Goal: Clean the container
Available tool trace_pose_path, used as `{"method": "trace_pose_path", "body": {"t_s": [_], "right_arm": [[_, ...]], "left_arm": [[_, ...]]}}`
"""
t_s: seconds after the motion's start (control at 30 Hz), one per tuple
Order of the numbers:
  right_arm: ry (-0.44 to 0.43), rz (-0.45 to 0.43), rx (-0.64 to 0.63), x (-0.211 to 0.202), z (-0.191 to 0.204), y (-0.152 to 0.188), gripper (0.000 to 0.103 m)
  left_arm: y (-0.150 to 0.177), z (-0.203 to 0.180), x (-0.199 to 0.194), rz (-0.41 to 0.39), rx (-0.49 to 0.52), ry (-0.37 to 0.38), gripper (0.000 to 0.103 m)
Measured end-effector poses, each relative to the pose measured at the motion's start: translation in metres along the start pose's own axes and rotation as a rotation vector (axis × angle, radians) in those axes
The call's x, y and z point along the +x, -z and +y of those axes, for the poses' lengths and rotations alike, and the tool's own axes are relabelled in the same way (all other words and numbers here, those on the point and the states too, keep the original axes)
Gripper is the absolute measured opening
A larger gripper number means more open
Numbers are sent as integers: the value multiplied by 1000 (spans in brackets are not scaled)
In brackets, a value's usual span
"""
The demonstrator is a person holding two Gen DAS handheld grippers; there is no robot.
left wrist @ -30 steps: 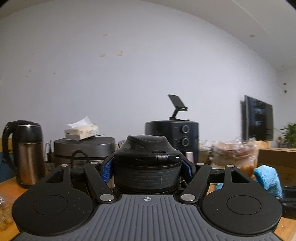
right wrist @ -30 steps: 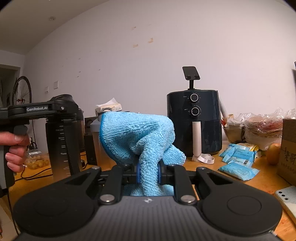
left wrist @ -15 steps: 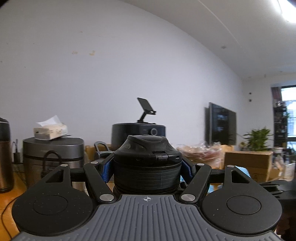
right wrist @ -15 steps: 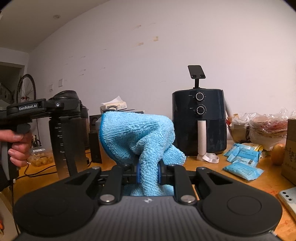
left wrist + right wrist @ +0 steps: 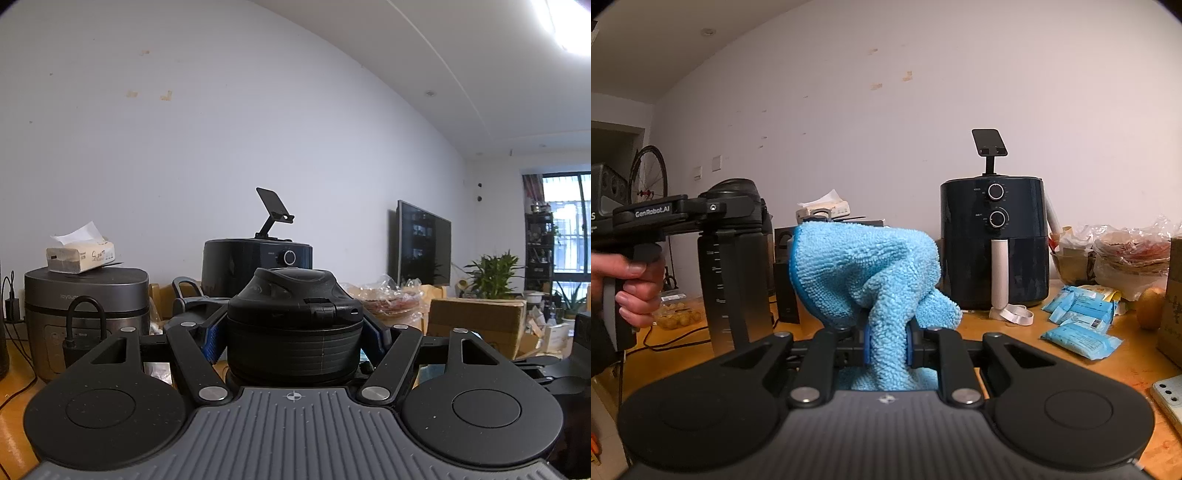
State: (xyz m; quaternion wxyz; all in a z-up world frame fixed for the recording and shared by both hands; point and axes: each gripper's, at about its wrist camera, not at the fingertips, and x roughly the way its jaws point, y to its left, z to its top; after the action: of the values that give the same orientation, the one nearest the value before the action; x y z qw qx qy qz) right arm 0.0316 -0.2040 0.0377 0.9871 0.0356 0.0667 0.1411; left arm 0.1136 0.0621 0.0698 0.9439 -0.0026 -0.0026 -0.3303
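My left gripper (image 5: 293,338) is shut on a dark, tall container (image 5: 293,321) just under its black flip-top lid, with the blue pads pressed on both sides. In the right wrist view the same container (image 5: 733,280) stands upright at the left, held above the wooden table (image 5: 1008,336) by the left gripper (image 5: 713,210), with a person's hand (image 5: 631,280) on its handle. My right gripper (image 5: 888,347) is shut on a light blue microfibre cloth (image 5: 864,269) that bunches up above the jaws. The cloth sits a little to the right of the container, apart from it.
A dark air fryer (image 5: 995,240) carrying a phone stand is at the back. A grey rice cooker (image 5: 86,306) bears a tissue box (image 5: 79,253). Blue packets (image 5: 1078,317), bagged food (image 5: 1126,254), a cardboard box (image 5: 476,325) and a phone (image 5: 1169,398) crowd the right side.
The left wrist view has swung to the right: the kettle left the frame, and the window and plants came in. The container stays gripped. The right gripper and cloth have not moved.
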Motion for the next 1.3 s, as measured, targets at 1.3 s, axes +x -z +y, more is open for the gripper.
{"method": "trace_pose_path", "body": {"t_s": [1.3], "right_arm": [[-330,8,-25,61,42,-9,13]], "left_arm": [[-1,-1,2,6,-1,-12,68]]}}
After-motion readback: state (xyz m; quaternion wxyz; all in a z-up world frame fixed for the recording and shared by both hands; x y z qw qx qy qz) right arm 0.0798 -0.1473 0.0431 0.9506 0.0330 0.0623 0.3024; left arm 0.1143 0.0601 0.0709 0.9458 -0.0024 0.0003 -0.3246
